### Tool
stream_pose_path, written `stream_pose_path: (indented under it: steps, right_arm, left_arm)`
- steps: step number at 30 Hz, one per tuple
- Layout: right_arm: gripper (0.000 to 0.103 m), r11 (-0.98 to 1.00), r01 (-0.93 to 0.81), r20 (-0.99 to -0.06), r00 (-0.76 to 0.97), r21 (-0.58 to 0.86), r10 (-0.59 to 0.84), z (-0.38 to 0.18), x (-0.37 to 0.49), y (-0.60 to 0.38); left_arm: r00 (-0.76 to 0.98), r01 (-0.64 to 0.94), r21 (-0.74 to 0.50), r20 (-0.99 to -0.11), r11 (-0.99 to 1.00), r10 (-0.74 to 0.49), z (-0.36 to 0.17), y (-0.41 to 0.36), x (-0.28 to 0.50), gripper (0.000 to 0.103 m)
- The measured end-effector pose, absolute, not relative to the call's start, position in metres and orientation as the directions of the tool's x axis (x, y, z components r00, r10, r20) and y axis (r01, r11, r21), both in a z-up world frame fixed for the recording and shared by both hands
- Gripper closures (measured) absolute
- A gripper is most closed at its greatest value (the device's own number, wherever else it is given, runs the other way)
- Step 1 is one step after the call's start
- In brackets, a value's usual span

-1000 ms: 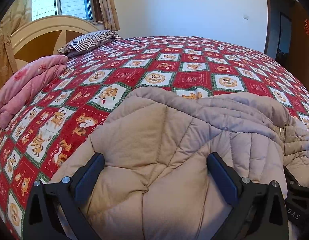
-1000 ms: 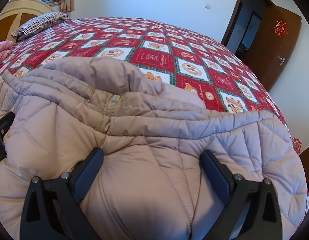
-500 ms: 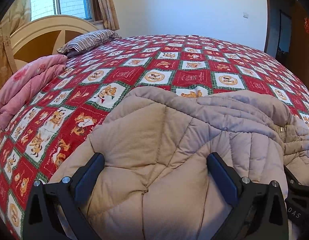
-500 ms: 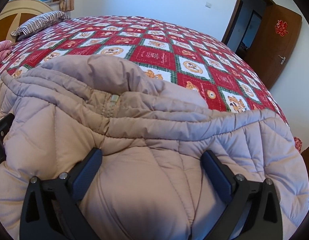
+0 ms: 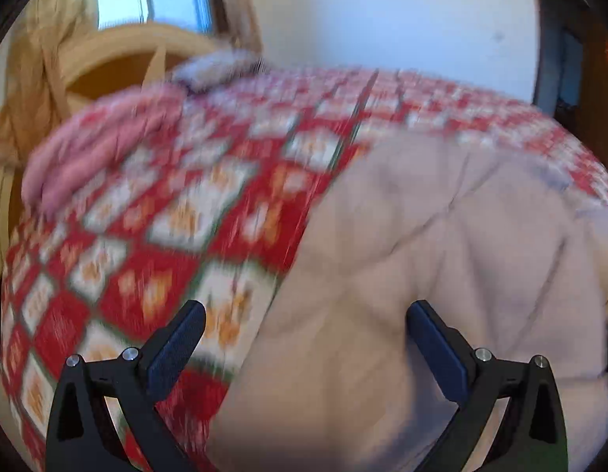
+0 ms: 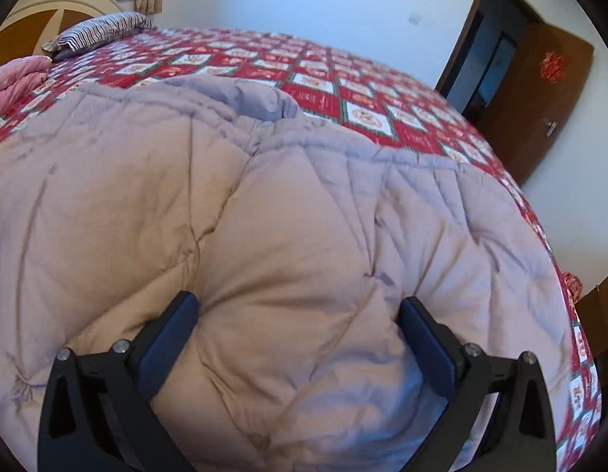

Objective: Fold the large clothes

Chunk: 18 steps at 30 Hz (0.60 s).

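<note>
Both views have shifted since half a second ago: the left wrist picture is now smeared with motion blur and shows more bedspread at its left, and in the right wrist picture the collar and zip seen earlier are out of sight, with smooth quilted fabric filling the frame.

The beige quilted coat point(image 6: 264, 236) lies on the bed's red patchwork bedspread point(image 6: 343, 78), filling the lower and middle part of the right wrist frame and the lower right of the left wrist frame point(image 5: 441, 255). The right gripper point(image 6: 298, 312) has its fingers point(image 6: 168, 334) spread wide, a puffed bulge of the coat swelling up between them; whether the pads touch the fabric cannot be told. The left gripper point(image 5: 304, 324) also has its fingers point(image 5: 174, 342) spread wide, one over the bedspread point(image 5: 158, 259) and the other over the coat, straddling the coat's edge.

At the upper left of each frame sit a folded pink quilt point(image 6: 13, 82), a striped pillow point(image 6: 103, 31) and the curved wooden headboard point(image 6: 48, 11). A brown door point(image 6: 539, 90) stands open at the upper right.
</note>
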State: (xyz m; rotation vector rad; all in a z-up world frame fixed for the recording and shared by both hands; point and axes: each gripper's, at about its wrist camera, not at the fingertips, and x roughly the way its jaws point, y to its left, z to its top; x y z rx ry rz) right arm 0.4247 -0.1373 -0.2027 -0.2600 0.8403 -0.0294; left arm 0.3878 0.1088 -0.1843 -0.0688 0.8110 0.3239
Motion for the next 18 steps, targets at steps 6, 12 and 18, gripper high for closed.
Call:
stream_pose_path:
  steps: [6, 12, 18]
  right_arm:
    - [0.0, 0.976, -0.072, -0.752, 0.65, -0.205, -0.11, -0.192, 0.415, -0.141]
    - [0.0, 0.966, -0.088, -0.714, 0.69, -0.242, -0.116, -0.19, 0.352, -0.14]
    - [0.0, 0.965, -0.079, -0.686, 0.718, -0.251, -0.12, -0.216, 0.348, -0.138]
  left_arm:
    - [0.67, -0.355, -0.071, -0.715, 0.932, 0.2, -0.191, 0.124, 0.342, 0.001]
    - [0.675, -0.35, -0.213, -0.733, 0.912, 0.088, -0.206, 0.125, 0.324, 0.001]
    - [0.708, -0.3, -0.328, -0.706, 0.896, -0.022, -0.207, 0.114, 0.334, 0.001]
